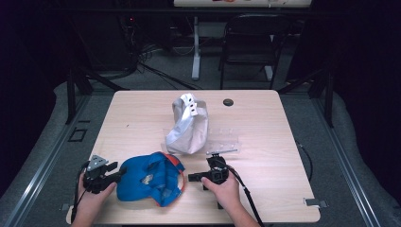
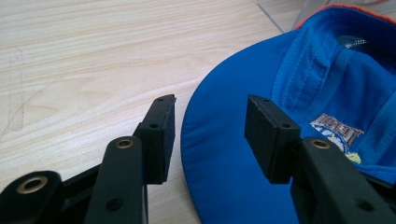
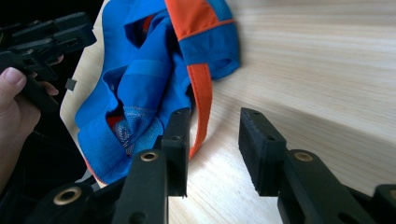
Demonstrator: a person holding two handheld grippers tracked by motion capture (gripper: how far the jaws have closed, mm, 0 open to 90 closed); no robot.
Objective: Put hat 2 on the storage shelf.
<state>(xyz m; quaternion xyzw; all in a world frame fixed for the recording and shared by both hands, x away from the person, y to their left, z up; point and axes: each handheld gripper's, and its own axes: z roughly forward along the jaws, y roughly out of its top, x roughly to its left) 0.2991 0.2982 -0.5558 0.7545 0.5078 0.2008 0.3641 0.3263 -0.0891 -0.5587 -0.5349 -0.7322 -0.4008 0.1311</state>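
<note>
A blue cap with orange trim lies upside down near the table's front edge. My left gripper is at the cap's left side, open. In the left gripper view the blue brim reaches in between the jaws, and the pads stand clear of it. My right gripper is at the cap's right side, open, pointing left at it. In the right gripper view its jaws hang over bare wood beside the orange strap, with nothing between them. A pale grey cap sits behind, mid-table.
A clear plastic sheet with a small metal part lies right of the grey cap. A dark round grommet is set in the wooden table at the back. Beyond the table stand a chair and cables on the floor.
</note>
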